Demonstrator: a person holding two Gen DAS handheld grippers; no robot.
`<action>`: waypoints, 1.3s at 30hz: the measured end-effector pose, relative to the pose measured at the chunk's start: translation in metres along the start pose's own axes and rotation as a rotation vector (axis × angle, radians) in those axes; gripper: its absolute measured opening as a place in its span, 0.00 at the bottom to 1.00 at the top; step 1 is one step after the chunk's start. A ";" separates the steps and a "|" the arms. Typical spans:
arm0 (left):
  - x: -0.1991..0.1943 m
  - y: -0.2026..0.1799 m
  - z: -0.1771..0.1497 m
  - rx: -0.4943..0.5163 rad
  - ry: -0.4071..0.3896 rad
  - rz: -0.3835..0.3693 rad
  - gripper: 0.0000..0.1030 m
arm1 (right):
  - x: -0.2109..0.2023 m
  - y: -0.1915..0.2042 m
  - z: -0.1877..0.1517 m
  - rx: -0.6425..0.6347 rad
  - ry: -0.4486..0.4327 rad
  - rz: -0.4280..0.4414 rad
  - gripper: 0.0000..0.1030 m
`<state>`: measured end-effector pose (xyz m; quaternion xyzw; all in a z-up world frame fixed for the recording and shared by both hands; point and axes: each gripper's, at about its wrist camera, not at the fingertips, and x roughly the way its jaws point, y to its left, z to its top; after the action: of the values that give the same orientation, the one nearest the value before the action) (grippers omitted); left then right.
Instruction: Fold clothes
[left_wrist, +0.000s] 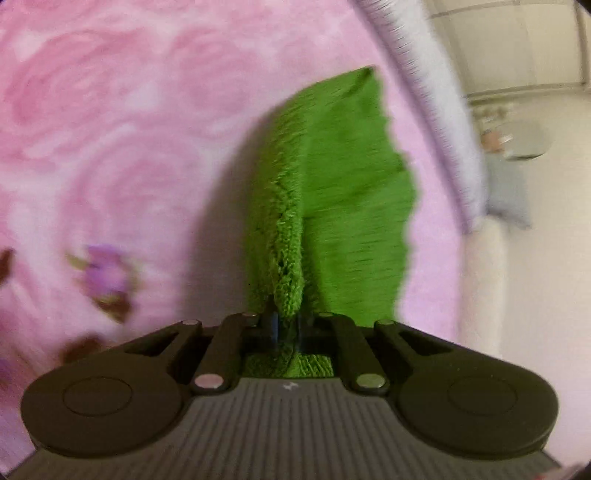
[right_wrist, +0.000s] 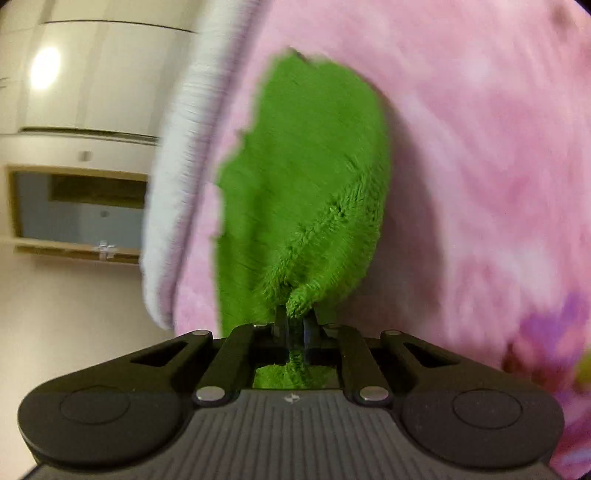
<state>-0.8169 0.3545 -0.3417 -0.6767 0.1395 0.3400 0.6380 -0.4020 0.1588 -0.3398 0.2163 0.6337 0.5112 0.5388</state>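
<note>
The left claw (left_wrist: 286, 325) is pinching a folded edge of the fuzzy green terry cloth (left_wrist: 332, 206), and the right claw (right_wrist: 295, 325) is gripping another edge (right_wrist: 314, 206). The cloth is hanging above a pink rose-patterned fleece blanket (left_wrist: 110, 147).

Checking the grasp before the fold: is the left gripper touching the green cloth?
Touching. The left wrist view shows the left gripper shut on the green cloth, a bunched edge pinched between its fingers.
</note>
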 end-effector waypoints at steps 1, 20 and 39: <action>-0.009 -0.012 -0.003 -0.011 -0.012 -0.048 0.05 | -0.017 0.012 0.012 -0.014 -0.031 0.015 0.08; -0.098 -0.320 -0.078 0.178 -0.462 -0.575 0.05 | -0.223 0.242 0.278 -0.382 -0.214 0.441 0.08; -0.087 -0.305 -0.211 0.044 -0.525 -0.340 0.10 | -0.261 0.227 0.325 -0.500 0.067 0.377 0.10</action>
<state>-0.6305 0.1758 -0.0611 -0.5654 -0.1380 0.3883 0.7145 -0.0862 0.1650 0.0143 0.1738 0.4542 0.7491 0.4499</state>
